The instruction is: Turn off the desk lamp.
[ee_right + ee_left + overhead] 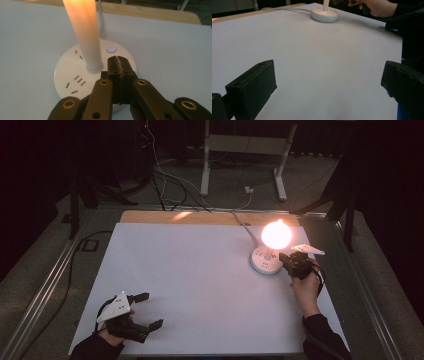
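A lit bulb (276,234) glows on a white stem (83,32) that rises from a round white socket base (266,260) at the table's right. The base (65,75) carries plug slots and a small button (111,49) lit blue. My right gripper (118,65) is shut with nothing between its jaws, its tips over the base just below the button. In the high view the right gripper (286,258) sits at the base's right edge. My left gripper (149,310) rests open near the table's front left, far from the base (324,14).
A white board (200,285) covers the wooden table (150,216). The base's cable (242,222) runs off the back edge. Behind the table stand white desk legs (205,160) and loose cables on the floor (160,185). The room is dark.
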